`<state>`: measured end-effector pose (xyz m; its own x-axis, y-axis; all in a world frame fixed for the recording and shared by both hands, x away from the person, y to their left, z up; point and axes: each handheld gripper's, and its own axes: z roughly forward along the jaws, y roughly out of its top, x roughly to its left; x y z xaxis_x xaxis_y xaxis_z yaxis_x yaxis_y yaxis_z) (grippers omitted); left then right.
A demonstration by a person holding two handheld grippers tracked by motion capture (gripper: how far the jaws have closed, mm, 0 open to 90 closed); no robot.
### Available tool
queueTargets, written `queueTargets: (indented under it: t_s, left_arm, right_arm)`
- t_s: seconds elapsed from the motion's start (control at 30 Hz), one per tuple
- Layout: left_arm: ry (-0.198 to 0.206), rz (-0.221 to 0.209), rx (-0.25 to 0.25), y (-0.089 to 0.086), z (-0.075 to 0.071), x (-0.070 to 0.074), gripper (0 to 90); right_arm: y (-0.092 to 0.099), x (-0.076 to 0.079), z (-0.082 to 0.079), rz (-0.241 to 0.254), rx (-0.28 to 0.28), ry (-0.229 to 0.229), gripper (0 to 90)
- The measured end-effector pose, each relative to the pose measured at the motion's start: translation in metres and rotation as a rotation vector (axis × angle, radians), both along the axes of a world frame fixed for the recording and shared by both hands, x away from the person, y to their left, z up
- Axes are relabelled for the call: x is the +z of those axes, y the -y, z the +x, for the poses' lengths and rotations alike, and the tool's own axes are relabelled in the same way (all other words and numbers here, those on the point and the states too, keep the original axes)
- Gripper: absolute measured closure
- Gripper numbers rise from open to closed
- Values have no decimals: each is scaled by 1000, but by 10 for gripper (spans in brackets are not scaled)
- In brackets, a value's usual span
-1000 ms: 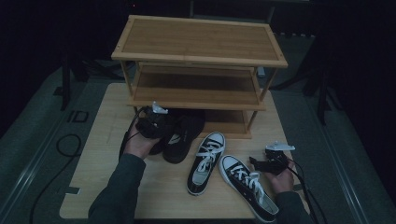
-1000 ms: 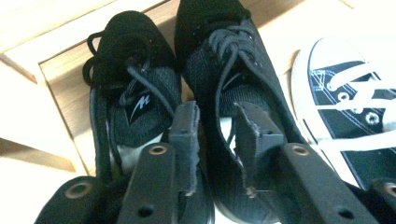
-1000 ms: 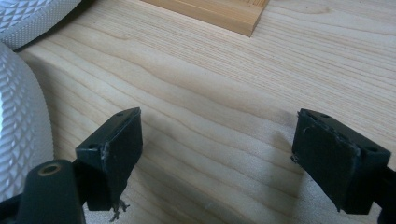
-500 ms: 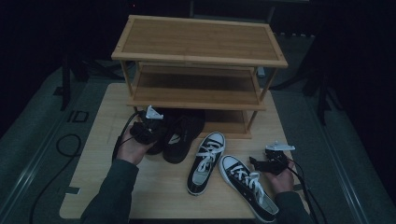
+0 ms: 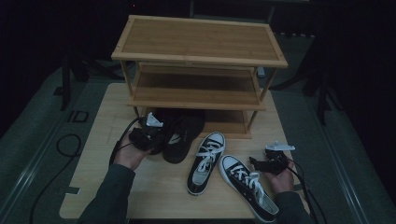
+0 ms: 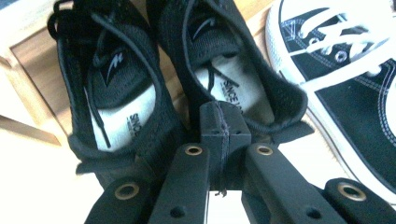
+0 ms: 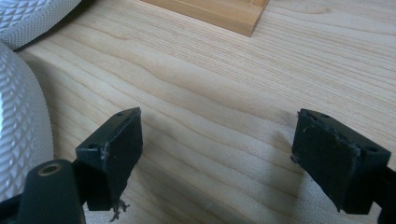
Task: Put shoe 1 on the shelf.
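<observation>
**Left fingers closed at the heels of the black shoes**

On the tabletop, two black mesh shoes lie side by side with their toes under the bottom shelf of the wooden shoe rack. The left gripper sits at their heel ends. In the left gripper view its fingers are pressed together and have just been closing. They stand between the two heels, just in front of the right-hand black shoe and beside the left-hand one; whether they pinch any fabric is not clear. The right gripper rests apart, beside the black-and-white sneakers, its fingers spread wide over bare wood.
</observation>
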<state>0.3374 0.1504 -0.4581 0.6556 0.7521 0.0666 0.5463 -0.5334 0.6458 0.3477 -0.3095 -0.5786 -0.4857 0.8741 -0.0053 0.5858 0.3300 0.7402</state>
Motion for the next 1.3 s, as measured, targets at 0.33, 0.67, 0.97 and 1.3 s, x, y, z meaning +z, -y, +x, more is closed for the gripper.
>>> queueTargets:
  t_s: [0.33,0.67,0.97,1.3]
  left_arm:
    - [-40,14,-12,1,-8,-21,900]
    - [-90,11,-27,5,-15,-42,900]
    - [-127,35,-52,11,-18,-57,900]
    - [-149,65,-63,19,-17,-71,900]
  right_arm:
    - [0,0,0,-1,1,0,159]
    - [0,0,0,-1,1,0,159]
    - [0,0,0,-1,1,0,159]
    - [0,0,0,-1,1,0,158]
